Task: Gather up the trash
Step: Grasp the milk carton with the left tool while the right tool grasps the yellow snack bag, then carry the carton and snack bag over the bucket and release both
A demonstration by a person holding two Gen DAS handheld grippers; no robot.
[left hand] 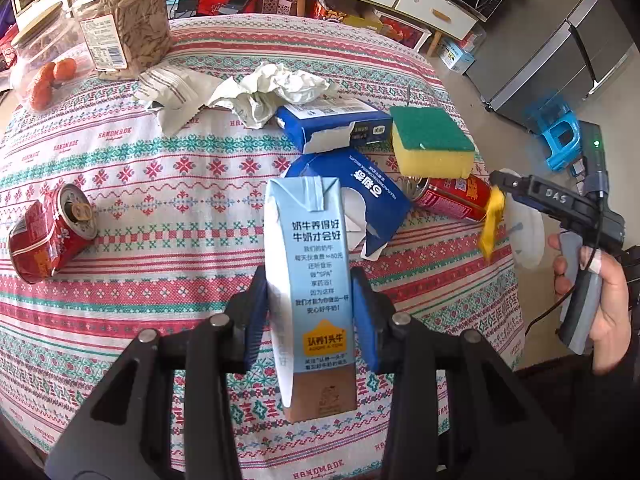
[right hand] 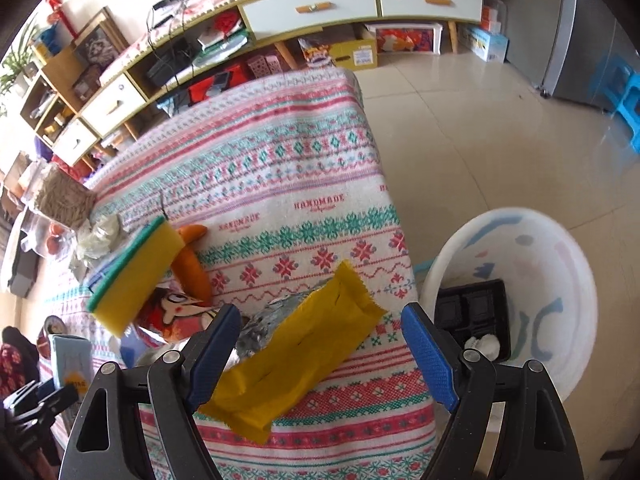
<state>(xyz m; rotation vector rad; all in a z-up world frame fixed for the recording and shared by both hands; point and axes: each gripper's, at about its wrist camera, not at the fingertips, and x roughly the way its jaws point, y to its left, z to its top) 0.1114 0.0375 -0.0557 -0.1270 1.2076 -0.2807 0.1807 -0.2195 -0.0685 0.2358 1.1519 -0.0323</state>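
A light-blue milk carton stands upright on the patterned tablecloth. My left gripper is shut on it, a blue pad pressing on each side. My right gripper is open wide near the table's right edge. A yellow wrapper with silver foil inside lies slantwise between its jaws. The wrapper's lower end is against the left finger and stays apart from the right pad. In the left wrist view the yellow wrapper seems to dangle below the right gripper. Other litter includes two red cans, torn blue boxes and crumpled paper.
A white bin stands on the floor beside the table edge, with a black tray inside. A yellow-green sponge rests on the right can. A snack jar stands at the back left. A person's hand grips the right handle.
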